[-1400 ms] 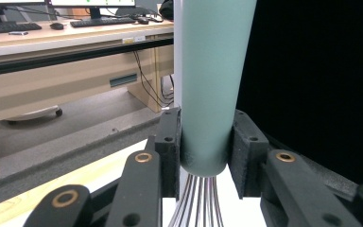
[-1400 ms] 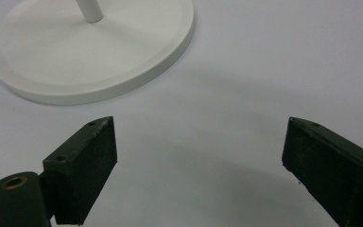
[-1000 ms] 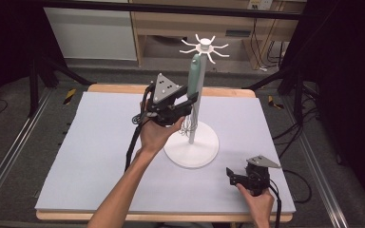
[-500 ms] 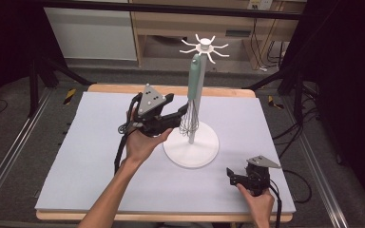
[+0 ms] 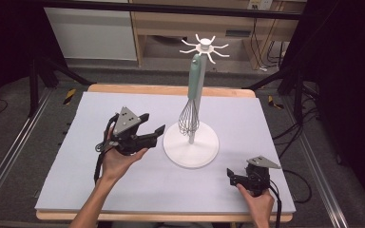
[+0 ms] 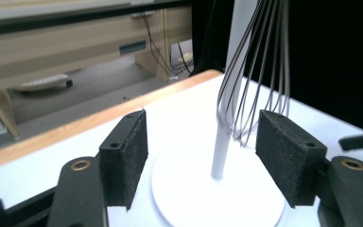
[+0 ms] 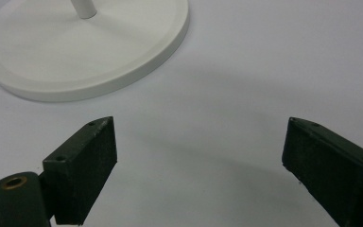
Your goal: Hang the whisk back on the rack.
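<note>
So the whisk (image 5: 193, 97) hangs by its pale green handle from a hook on the white stand (image 5: 191, 145), wire loops down beside the thin pole, just above the round flat base. That stand sits a bit toward the table's (image 5: 76, 190) far edge, right of the middle. The table has a matte light grey top with a wooden rim showing along the far edge.

Left gripper (image 5: 154, 134) hovers just left of the base, tips aimed at it. Its jaws have just been opening and stand wide apart with nothing between them; in the left gripper view the wires and pole sit beyond the rough black pads (image 6: 132, 151), apart from them.

Right gripper (image 5: 231, 175) rests near the table's near right corner, jaws spread wide over bare tabletop, base edge just ahead.
</note>
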The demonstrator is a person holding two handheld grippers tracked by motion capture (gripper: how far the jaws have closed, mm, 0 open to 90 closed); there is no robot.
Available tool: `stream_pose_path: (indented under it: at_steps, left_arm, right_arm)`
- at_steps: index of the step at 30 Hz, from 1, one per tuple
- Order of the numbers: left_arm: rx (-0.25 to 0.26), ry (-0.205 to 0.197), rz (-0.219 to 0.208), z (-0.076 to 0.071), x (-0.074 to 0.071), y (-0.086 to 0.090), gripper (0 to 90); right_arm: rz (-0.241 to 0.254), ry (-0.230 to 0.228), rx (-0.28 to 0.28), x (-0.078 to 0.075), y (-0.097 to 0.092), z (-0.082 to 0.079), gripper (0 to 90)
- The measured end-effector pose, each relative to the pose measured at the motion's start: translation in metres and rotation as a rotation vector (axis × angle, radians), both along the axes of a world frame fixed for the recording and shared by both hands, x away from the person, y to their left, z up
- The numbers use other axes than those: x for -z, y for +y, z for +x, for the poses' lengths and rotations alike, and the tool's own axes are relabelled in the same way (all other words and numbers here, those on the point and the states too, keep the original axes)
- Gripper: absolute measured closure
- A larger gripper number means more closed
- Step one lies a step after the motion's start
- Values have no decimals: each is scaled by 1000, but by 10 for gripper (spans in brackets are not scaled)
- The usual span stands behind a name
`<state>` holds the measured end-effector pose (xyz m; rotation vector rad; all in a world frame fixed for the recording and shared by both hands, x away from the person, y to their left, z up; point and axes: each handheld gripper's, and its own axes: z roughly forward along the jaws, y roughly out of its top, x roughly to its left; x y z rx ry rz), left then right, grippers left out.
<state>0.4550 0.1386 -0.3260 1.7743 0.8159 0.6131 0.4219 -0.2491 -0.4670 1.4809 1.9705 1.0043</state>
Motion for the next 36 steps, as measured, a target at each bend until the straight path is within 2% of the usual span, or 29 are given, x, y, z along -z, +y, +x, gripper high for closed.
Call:
stream_pose_path:
  at_steps: [4, 5, 6, 9, 11, 12, 17, 23, 24, 25, 27, 28, 29, 30, 33, 36]
  left_arm:
    - [-5, 12, 3, -3, 11, 6, 327]
    - [-8, 24, 5, -4, 19, 10, 320]
    - [-8, 24, 5, -4, 19, 10, 319]
    - [-20, 50, 13, -8, 36, 22, 316]
    - [-25, 58, 15, -9, 40, 25, 315]
    - [-35, 74, 27, -10, 48, 31, 313]
    - [-52, 100, 43, -12, 61, 44, 296]
    - [-101, 142, 71, -13, 86, 67, 288]
    - [-110, 149, 80, -13, 90, 71, 288]
    - [-130, 160, 106, -12, 96, 77, 288]
    - [-156, 165, 121, -12, 102, 85, 286]
    - [-156, 165, 121, -12, 102, 85, 285]
    - [-172, 192, 120, -13, 108, 93, 285]
    - [-172, 192, 120, -13, 108, 93, 286]
    - [-220, 229, 123, -14, 121, 108, 293]
    - [-236, 236, 136, -13, 124, 114, 298]
  right_arm:
    - [1, 4, 6, 0, -1, 0, 113]
    - [3, 3, 6, 1, 0, 0, 112]
    - [3, 3, 6, 1, 0, 0, 112]
    - [5, 4, 13, 1, 0, 0, 112]
    - [0, 2, 12, 1, -1, 0, 110]
    - [-1, 3, 13, 1, -1, 0, 109]
    - [-4, 8, 14, 2, -1, 0, 108]
    - [-9, 24, 30, 4, -2, 2, 101]
    - [-7, 27, 34, 5, -2, 2, 99]
    - [-7, 29, 34, 5, -2, 3, 94]
    - [-12, 28, 33, 6, -2, 3, 90]
    - [-12, 28, 33, 6, -2, 3, 90]
    - [-17, 29, 34, 6, -3, 3, 89]
    - [-17, 29, 34, 6, -3, 3, 89]
    - [-15, 27, 33, 5, -4, 2, 86]
    - [-19, 31, 37, 6, -4, 3, 86]
